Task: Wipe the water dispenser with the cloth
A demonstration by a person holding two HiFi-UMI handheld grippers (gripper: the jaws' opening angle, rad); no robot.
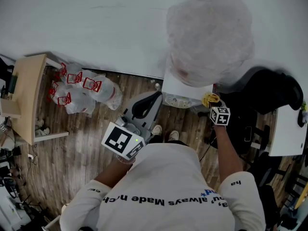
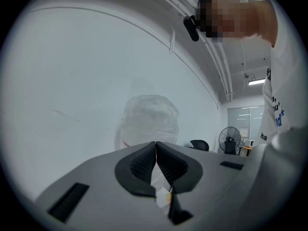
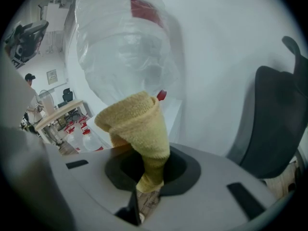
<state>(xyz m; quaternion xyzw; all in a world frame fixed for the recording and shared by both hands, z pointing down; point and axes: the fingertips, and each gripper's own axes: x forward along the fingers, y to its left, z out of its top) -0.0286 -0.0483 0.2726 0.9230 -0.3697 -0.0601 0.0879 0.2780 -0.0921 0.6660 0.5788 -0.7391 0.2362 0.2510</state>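
Quick read on where things sit. The right gripper (image 1: 212, 103) is clamped on the yellow cloth (image 1: 210, 99). In the right gripper view the cloth (image 3: 137, 124) is pinched low down between the jaws and flares up into a loose cone above them. The left gripper (image 1: 140, 110) has its jaws pressed together with nothing in them, and that's plain in the left gripper view (image 2: 155, 161).

The water dispenser (image 1: 185, 87) stands against the wall in the upper centre-right of the head view. On top of it is a big bottle (image 1: 210, 38) wrapped in crinkly plastic. It's upright, so its long axis runs floor to ceiling and the head camera looks down onto it.

What matters for the wipe is that the cloth sits just beside the dispenser's lower right corner in the head view. In the right gripper view the wrapped bottle (image 3: 122, 47) fills the upper left of the frame, with the white body (image 3: 174, 113) right behind the cloth tip. I can't tell if the cloth is actually touching yet.

So I'd say the dispenser lies ahead of the right gripper and a bit to the left. The right gripper is clearly the nearer one; the left hangs back near the bottom centre. My guess is the wipe hasn't really got going. A black chair (image 1: 269, 93) sits close on the right, which could crowd the elbow.
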